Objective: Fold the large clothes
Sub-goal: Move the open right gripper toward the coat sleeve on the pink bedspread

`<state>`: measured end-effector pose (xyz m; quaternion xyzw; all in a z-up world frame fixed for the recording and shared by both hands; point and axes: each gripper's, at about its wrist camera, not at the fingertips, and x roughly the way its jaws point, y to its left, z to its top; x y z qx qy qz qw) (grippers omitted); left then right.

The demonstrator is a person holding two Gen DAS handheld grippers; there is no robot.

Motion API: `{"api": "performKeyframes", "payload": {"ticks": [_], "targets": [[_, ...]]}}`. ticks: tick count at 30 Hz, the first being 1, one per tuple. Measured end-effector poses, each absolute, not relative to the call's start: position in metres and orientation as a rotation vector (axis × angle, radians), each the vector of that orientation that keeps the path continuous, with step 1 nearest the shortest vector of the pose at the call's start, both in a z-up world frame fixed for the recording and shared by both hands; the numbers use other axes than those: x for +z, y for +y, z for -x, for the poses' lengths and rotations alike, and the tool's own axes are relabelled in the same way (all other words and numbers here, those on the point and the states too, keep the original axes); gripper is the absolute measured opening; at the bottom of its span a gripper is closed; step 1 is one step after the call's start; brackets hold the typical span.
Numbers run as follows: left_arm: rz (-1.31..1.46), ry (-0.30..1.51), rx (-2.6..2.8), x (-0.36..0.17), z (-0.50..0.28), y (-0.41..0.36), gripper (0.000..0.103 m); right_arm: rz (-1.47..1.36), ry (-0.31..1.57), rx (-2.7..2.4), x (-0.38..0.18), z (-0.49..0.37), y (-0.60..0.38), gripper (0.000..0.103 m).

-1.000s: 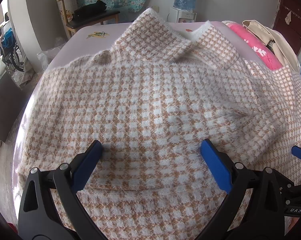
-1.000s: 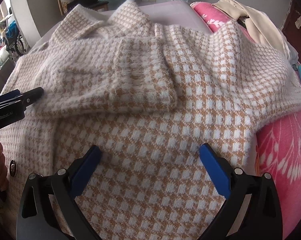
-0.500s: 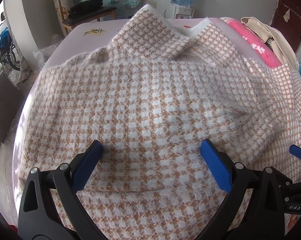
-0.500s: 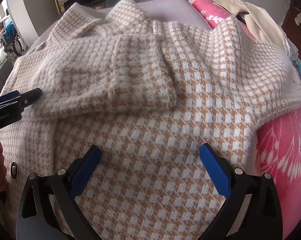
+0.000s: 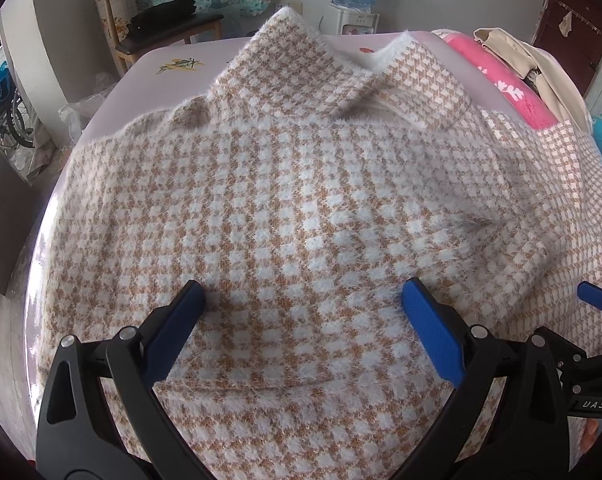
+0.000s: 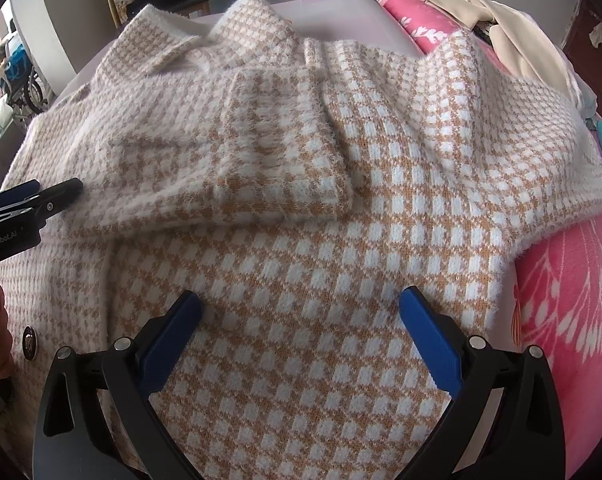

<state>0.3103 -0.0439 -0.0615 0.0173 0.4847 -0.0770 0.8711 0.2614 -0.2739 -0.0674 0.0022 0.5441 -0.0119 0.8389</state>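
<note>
Both gripper (image 5: 301,300) (image 6: 299,300) pairs gape above the coat (image 5: 301,200).

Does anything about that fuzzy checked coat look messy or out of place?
Mostly tidy. The coat has one sleeve folded across its front, but its far right edge spills onto the pink blanket.

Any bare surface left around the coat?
Only the pale lilac bed top beyond the fuzzy tan-and-white checked coat's collar, toward the wooden chair. Right side is crowded: pink floral blanket, beige garment.
</note>
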Motion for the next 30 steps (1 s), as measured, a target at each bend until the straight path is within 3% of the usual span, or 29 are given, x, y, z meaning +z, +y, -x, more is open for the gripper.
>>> {"api": "performKeyframes", "payload": {"ticks": [30], "targets": [[-0.037, 1.015, -0.163, -0.0610, -0.3110, -0.0443, 0.096, 0.006, 1.154, -0.016, -0.0674, -0.2616, -0.2722, 0.097]]}}
